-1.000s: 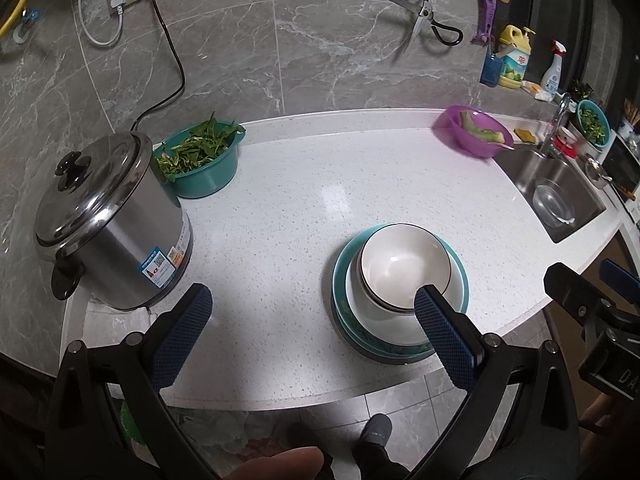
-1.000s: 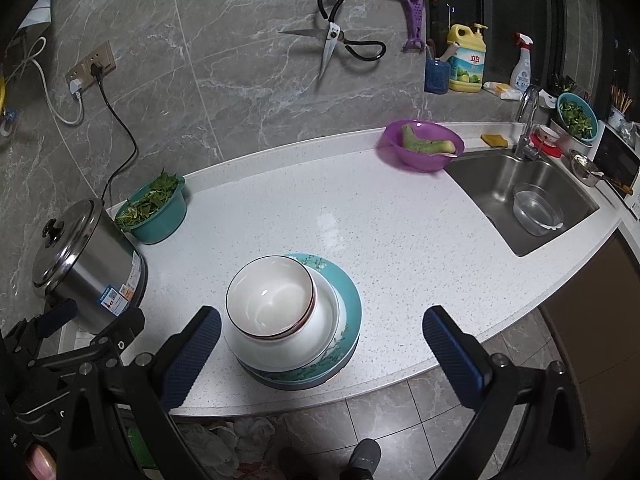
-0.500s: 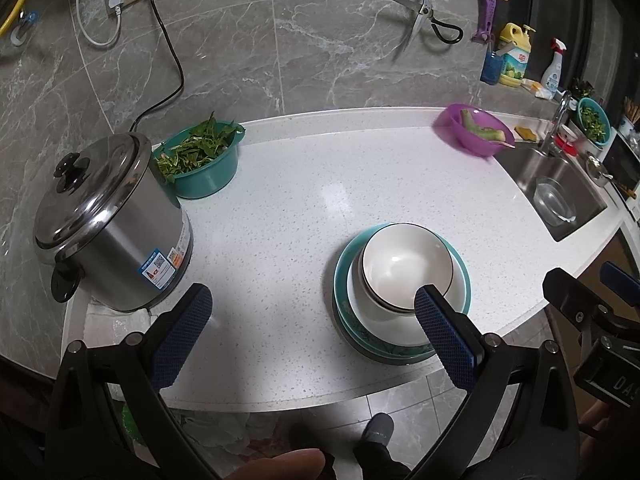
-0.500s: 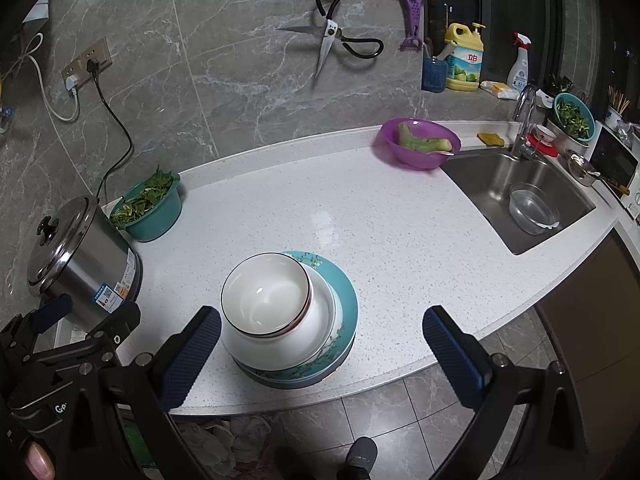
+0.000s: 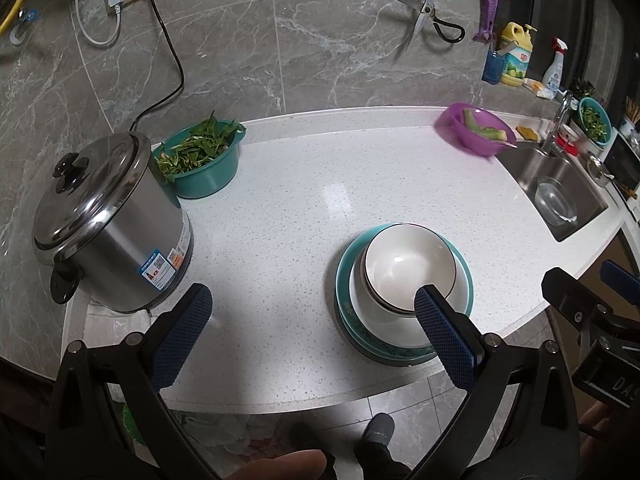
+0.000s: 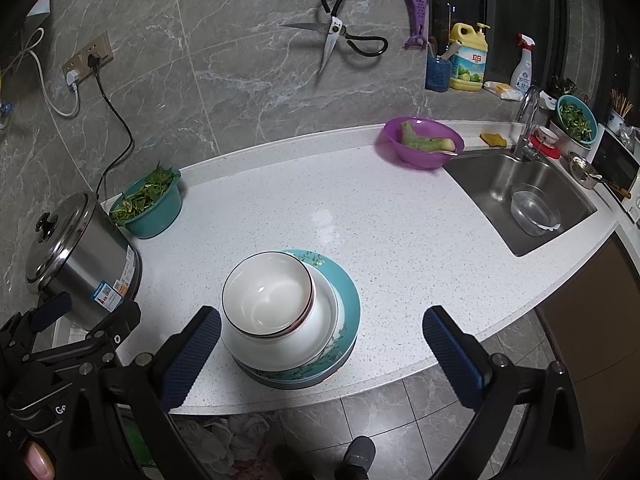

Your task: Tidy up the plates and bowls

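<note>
One stack sits near the white speckled worktop's point(image 5: 304, 184) front edge: a white dark-rimmed bowl point(image 6: 267, 296) on a white plate point(image 6: 324, 320) on a teal plate point(image 6: 348, 300). Left gripper point(image 5: 308, 336) and right gripper point(image 6: 320, 348) both gape wide, empty.

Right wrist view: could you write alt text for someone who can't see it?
A white bowl sits stacked on plates, the largest a teal plate, near the front edge of a white counter. The open right tongs hover empty in front of the stack.
</note>
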Action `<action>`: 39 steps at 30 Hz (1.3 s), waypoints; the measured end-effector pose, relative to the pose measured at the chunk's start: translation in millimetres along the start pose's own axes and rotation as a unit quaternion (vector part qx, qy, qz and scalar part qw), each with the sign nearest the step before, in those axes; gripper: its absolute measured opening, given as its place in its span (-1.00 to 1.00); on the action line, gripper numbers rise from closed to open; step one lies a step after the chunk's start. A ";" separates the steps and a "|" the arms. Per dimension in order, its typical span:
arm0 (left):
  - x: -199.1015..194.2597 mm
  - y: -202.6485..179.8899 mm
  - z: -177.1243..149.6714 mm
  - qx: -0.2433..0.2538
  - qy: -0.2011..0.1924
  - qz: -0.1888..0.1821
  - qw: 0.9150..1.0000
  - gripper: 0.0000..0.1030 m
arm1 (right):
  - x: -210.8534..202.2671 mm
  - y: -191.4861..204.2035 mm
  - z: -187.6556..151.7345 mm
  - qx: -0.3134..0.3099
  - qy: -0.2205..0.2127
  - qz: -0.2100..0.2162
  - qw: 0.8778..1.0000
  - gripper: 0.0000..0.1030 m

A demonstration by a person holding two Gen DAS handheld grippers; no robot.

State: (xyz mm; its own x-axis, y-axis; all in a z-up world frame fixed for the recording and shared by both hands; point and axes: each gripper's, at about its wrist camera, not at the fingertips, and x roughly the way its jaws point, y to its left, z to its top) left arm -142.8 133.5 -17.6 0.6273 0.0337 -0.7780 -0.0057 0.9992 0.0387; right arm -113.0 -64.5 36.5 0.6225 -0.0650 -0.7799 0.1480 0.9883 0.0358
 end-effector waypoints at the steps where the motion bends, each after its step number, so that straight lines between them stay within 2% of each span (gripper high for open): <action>1: -0.2 -0.3 0.0 0.000 0.000 0.000 1.000 0.99 | 0.0 0.1 -0.1 0.000 0.000 0.000 1.000 1.00; 39: 11.8 3.5 5.0 0.003 0.003 -0.004 1.000 0.99 | 12.6 -0.9 6.3 -0.010 0.007 0.003 1.000 1.00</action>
State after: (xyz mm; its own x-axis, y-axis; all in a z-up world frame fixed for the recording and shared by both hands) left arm -131.5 137.3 -23.6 0.6229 0.0267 -0.7818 0.0040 0.9993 0.0373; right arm -100.5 -67.1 30.5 0.6134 -0.0567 -0.7877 0.1279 0.9914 0.0282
